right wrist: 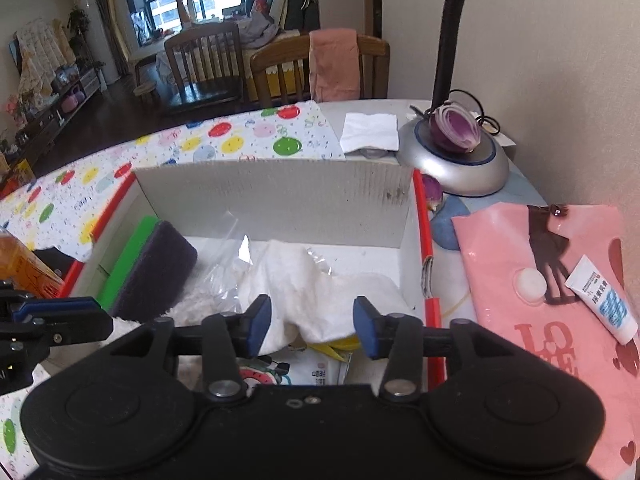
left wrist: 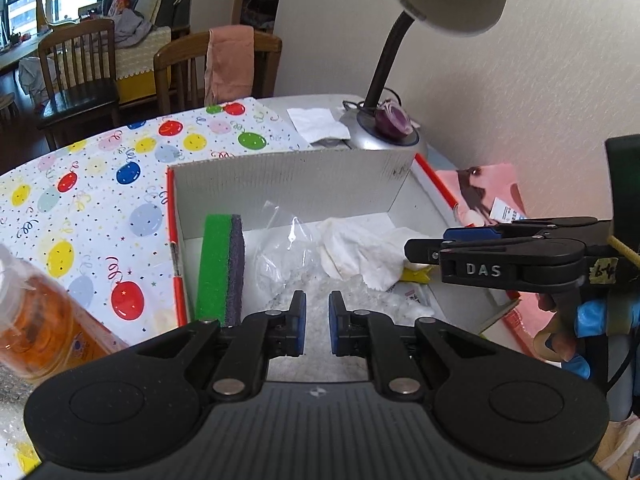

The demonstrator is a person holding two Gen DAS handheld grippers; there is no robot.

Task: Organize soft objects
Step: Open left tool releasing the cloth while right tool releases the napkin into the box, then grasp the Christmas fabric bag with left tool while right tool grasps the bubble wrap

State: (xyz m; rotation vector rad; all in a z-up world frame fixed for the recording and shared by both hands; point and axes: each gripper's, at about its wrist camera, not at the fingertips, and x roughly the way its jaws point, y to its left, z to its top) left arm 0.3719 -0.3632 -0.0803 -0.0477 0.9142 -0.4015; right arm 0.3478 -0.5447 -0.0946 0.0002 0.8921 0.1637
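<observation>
An open white cardboard box point(left wrist: 280, 184) with red edges holds a green and purple sponge point(left wrist: 220, 264) standing at its left wall. Beside the sponge lie a clear plastic bag point(left wrist: 284, 256) and a crumpled white cloth point(left wrist: 360, 252). My left gripper point(left wrist: 317, 312) hangs over the box's near side, jaws shut with nothing between them. My right gripper point(right wrist: 312, 320) is open above the white cloth point(right wrist: 296, 280), and its pads are not pressing on it. In the left wrist view the right gripper point(left wrist: 424, 246) reaches in from the right. A yellow item point(right wrist: 340, 344) and a printed packet point(right wrist: 316, 372) lie under the cloth's near edge.
A desk lamp's base point(right wrist: 452, 160) carries a halved red onion point(right wrist: 456, 128) behind the box. A pink bag point(right wrist: 540, 312) with a white tube point(right wrist: 604, 300) lies to the right. An orange bottle point(left wrist: 36, 320) stands at the left on the balloon-patterned cloth point(left wrist: 100, 184). Wooden chairs stand beyond the table.
</observation>
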